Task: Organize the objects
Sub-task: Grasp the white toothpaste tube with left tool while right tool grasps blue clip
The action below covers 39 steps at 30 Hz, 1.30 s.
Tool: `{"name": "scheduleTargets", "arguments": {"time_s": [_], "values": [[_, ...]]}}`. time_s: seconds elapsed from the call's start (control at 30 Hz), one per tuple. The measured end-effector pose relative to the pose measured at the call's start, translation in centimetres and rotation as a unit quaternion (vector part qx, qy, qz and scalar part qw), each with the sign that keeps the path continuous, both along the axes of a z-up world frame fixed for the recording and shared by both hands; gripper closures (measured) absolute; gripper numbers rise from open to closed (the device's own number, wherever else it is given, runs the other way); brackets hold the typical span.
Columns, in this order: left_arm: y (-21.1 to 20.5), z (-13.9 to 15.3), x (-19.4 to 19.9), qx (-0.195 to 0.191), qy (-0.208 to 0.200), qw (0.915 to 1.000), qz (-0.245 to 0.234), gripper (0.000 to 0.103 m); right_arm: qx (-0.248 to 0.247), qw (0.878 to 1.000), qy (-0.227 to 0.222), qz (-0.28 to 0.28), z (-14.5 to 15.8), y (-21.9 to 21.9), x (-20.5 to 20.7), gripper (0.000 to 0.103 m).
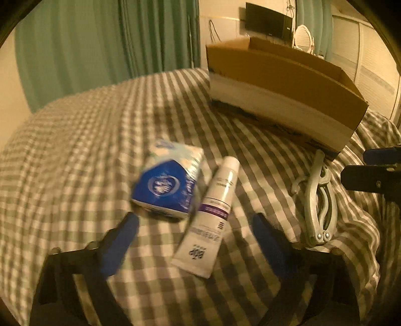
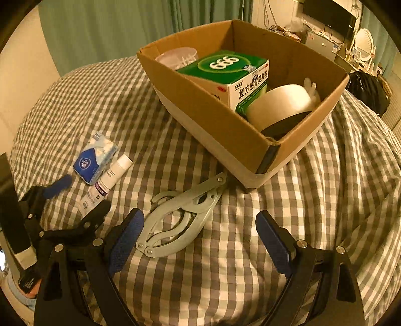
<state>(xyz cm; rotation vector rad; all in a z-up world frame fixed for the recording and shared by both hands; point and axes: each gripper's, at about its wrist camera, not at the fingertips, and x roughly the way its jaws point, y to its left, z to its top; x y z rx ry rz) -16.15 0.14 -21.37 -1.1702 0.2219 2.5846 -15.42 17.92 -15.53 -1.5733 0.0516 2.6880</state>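
Gaping wide and empty, left claw (image 1: 195,223) hovers over tube (image 1: 210,220); right claw (image 2: 200,225), likewise, nears hanger (image 2: 180,218)

I'm working in a home bedroom: a bed with a grey-and-white checked cover (image 2: 225,263), green curtains (image 1: 100,45) behind the bed, a wall-mounted television (image 1: 268,20) beyond its far corner, and a round white vanity mirror (image 1: 303,36) just below that television.

Grey-and-white checked bedcover (image 2: 225,263) spread as base. Green pleated curtain (image 1: 100,42) hung behind bedcover. Black flat screen (image 1: 268,20) mounted beyond, white round mirror (image 1: 303,36) beside.
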Motion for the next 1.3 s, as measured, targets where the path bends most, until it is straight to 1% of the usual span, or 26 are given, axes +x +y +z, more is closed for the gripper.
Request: {"name": "scheduleTargets", "arguments": {"time_s": [0.1,0.13,0.17,0.2,0.23,0.27,0.3,0.4,0.47,0.6,0.73,0.8,0.87,0.9,0.97,1.0,1.03,1.1,1.13,1.17,1.2,1.23,1.3], "values": [[0.2,-1.1,-0.8,0.017,-0.023,0.9996,-0.003,0.027,0.004,1.000,-0.006,-0.004,-0.4,-0.2,-0.4,0.012],[0.2,-1.3,-1.0,0.021,-0.025,0.9995,-0.004,0.034,0.005,1.000,-0.013,-0.002,-0.8,-0.4,-0.7,0.012],[0.3,-1.6,-0.9,0.026,-0.027,0.9992,-0.013,0.044,0.007,1.000,-0.019,-0.002,-1.0,-0.5,-0.8,0.012],[0.3,-1.6,-0.8,0.029,-0.028,0.9990,-0.019,0.051,0.010,1.000,-0.023,-0.002,-1.2,-0.6,-0.9,0.012],[0.3,-1.4,-0.6,0.033,-0.029,0.9987,-0.027,0.067,0.012,1.000,-0.028,-0.001,-1.4,-0.8,-1.0,0.012],[0.4,-1.2,-0.4,0.035,-0.034,0.9982,-0.034,0.073,0.012,0.999,-0.030,0.000,-1.6,-0.9,-1.1,0.012],[0.4,-1.1,-0.2,0.034,-0.037,0.9980,-0.038,0.074,0.011,0.999,-0.032,0.001,-1.7,-1.1,-1.2,0.012],[0.4,-0.5,0.9,0.017,-0.030,0.9985,-0.042,0.074,0.015,0.999,-0.041,0.003,-2.4,-1.5,-1.6,0.012],[0.0,-0.2,1.4,0.016,-0.030,0.9988,-0.036,0.074,0.017,0.999,-0.049,0.008,-3.0,-2.0,-1.9,0.012],[-1.7,0.9,2.2,0.030,-0.026,0.9992,-0.008,0.074,0.022,0.998,-0.059,0.012,-4.0,-2.7,-2.6,0.012],[-3.0,1.1,2.7,0.029,-0.026,0.9991,0.017,0.074,0.014,0.997,-0.078,0.022,-5.5,-3.4,-3.8,0.012],[-3.5,1.0,3.0,0.022,-0.029,0.9990,0.025,0.074,0.026,0.996,-0.083,0.024,-5.9,-3.8,-4.1,0.013],[-3.9,1.5,3.4,0.019,-0.027,0.9988,0.036,0.074,0.031,0.996,-0.080,0.032,-5.9,-4.1,-4.0,0.024],[-4.0,1.7,3.5,0.018,-0.026,0.9988,0.039,0.074,0.031,0.996,-0.077,0.034,-5.7,-4.2,-3.9,0.025],[-4.3,2.2,4.2,0.015,-0.022,0.9987,0.045,0.074,0.032,0.996,-0.069,0.038,-5.4,-4.4,-3.5,0.033],[-4.4,2.4,4.5,0.016,-0.021,0.9985,0.047,0.074,0.033,0.997,-0.063,0.040,-5.0,-4.5,-3.2,0.035],[-4.5,2.6,4.9,0.017,-0.022,0.9984,0.049,0.074,0.036,0.997,-0.047,0.043,-4.4,-4.6,-2.7,0.039],[-4.8,2.8,5.6,0.021,-0.025,0.9981,0.053,0.074,0.052,0.997,-0.009,0.049,-2.6,-5.2,-1.7,0.044],[-4.9,3.0,6.0,0.023,-0.028,0.9978,0.056,0.074,0.064,0.996,0.012,0.056,-1.7,-5.7,-1.0,0.063],[-5.1,3.1,6.3,0.026,-0.031,0.9974,0.059,0.074,0.070,0.995,0.027,0.066,-1.0,-6.2,-0.4,0.085],[-5.3,3.3,6.6,0.027,-0.033,0.9972,0.061,0.074,0.078,0.994,0.037,0.071,-0.5,-6.6,0.0,0.090],[-5.3,3.5,6.8,0.026,-0.033,0.9971,0.063,0.074,0.084,0.992,0.041,0.079,-0.4,-7.0,0.3,0.092],[-5.5,4.3,7.5,0.025,-0.026,0.9973,0.064,0.074,0.074,0.992,0.036,0.093,-0.8,-7.1,0.5,0.093]]}}
